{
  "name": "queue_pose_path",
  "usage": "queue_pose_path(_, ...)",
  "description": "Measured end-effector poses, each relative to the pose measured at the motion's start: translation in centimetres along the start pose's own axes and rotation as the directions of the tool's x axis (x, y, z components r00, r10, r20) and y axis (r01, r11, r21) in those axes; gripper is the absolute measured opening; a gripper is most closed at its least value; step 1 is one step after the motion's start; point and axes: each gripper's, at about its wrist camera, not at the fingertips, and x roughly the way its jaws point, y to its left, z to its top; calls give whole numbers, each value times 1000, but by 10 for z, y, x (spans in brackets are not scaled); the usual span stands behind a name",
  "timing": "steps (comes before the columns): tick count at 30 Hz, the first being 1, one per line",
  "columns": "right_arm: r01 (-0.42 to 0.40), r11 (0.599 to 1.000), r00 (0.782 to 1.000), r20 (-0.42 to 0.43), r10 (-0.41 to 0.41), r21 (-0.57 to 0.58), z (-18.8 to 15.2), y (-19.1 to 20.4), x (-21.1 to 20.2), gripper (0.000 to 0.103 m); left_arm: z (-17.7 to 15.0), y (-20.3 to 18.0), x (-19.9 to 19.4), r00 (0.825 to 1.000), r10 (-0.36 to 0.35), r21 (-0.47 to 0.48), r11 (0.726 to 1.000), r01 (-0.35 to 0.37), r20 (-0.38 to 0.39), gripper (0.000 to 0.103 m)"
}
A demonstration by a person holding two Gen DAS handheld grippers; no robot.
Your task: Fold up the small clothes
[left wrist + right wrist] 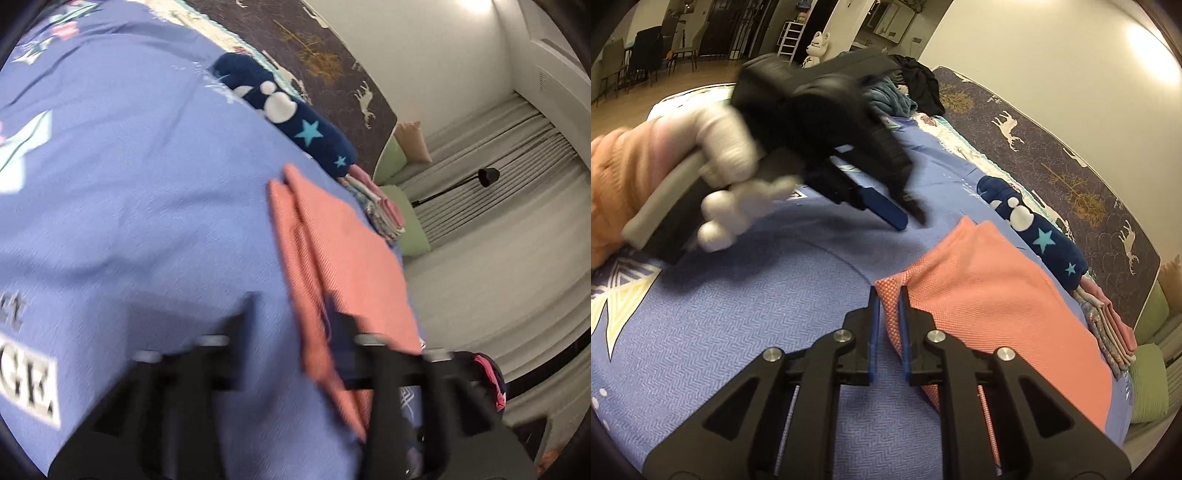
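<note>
folding appears to be midway: the salmon garment (993, 291) is laid doubled on the blue bedsheet (738, 306), and its near corner is pinched by the right gripper (888, 295). the jaws of that gripper are drawn nearly together, with only the thickness of the bunched cloth between the blue pads; the corner is seen standing up between them.

the left gripper (910, 218) is held above the sheet, just beyond the far corner of the salmon garment, gripped by a gloved hand (727, 177). its fingers are blurred but are seen apart, and nothing is held in them. in the left wrist view the left gripper (291, 317) is seen straddling the garment's edge (332, 266), one finger over the bedsheet (147, 203) and one over the cloth, though whether the cloth is touched cannot be told through the blur.

judged from this, the next move calls for the far corner to be taken by the left gripper, so that both corners can be carried over together. beyond the salmon garment, a navy star-printed cloth (1038, 232) and a stack of folded pieces (1112, 332) are laid.
</note>
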Motion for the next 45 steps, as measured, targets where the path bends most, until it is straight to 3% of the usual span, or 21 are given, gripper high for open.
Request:
queue_pose_path(7,-1,1000,1000,-13,0,-14,-1,3,3,14,46,-6,57,999,-4,-9,1000,3,-41,61)
queue_pose_path(11,2,997,1000,-2,-2,-71,-4,13,-3,36,50,-8,67,999,1,-25,1000,-2,-44,50)
queue_pose_path(15,57,991,998,-29,-61,-123,-16,18,-7,47,37,-14,60,995,-26,7,1000,27,-93,45)
queue_pose_path(22,91,992,990,-95,-100,-91,-15,9,12,51,40,-26,82,994,8,76,997,0,-112,47)
queue_pose_path(26,160,980,981,-90,-170,-116,-2,12,32,51,53,-23,94,993,-11,50,999,17,-119,45)
queue_pose_path(28,193,972,976,-77,-204,-134,1,13,38,49,56,-18,96,992,7,32,999,-3,-123,20)
queue_pose_path(30,197,971,975,-74,-208,-134,1,13,40,42,56,-11,97,993,-13,7,1000,14,-120,13)
queue_pose_path(32,187,973,977,-77,-198,-132,-1,14,41,30,55,-8,95,993,-40,-7,999,40,-108,12)
queue_pose_path(35,191,975,976,-80,-201,-115,-2,12,42,15,54,-16,96,995,-1,21,1000,3,-103,12)
queue_pose_path(41,152,983,988,-34,-149,100,1,-32,22,7,60,-40,90,997,26,53,998,-22,-74,11)
queue_pose_path(45,63,949,998,-16,-61,309,-4,-73,7,6,64,-65,89,997,34,88,996,-28,-67,11)
